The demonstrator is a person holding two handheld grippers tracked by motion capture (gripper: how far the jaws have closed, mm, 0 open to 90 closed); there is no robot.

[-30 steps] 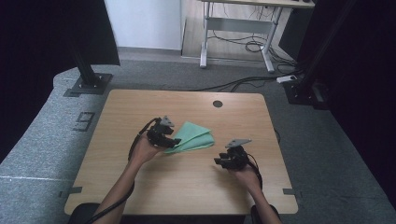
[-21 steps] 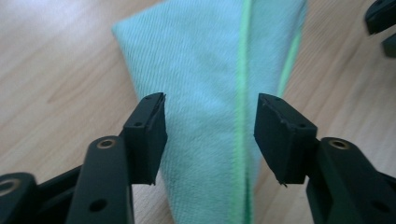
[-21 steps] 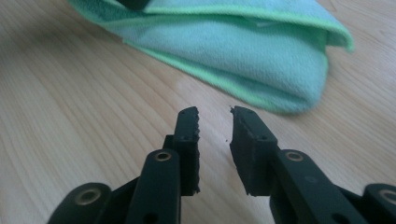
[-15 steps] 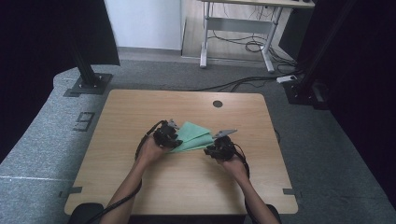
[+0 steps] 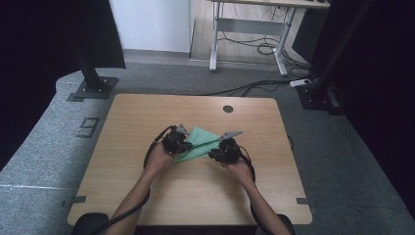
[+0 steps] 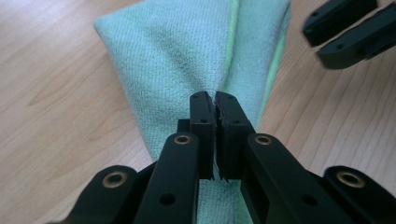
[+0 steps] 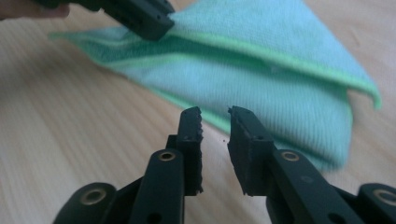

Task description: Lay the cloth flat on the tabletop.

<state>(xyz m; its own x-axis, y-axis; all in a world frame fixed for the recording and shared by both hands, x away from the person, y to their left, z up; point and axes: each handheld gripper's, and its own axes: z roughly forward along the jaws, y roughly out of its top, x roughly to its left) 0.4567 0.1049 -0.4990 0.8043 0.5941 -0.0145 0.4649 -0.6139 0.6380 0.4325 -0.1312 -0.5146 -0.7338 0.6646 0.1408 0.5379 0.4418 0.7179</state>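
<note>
Pale wooden bench (image 5: 147, 196), carrying folded mint-green microfibre cloth (image 5: 198, 144) at centre. Left gripper (image 6: 214, 105) fingers clamped on its near corner; right gripper (image 7: 215, 119) fingers apart, just short. Folding judged half done.

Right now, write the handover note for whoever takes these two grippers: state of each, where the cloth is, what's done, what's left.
Left gripper: jaws shut on a pinched fold at the near end of the mint-green microfibre cloth, which bunches into them.
Right gripper: jaws open, empty, just short of the cloth's lime-trimmed edge, not touching it.
Cloth: folded, lying near the middle of the light wooden table, between the two grippers.
Done: the left grasp.
Left: the right gripper probably needs to close on the near edge; after that, likely fold or lift with both.
</note>
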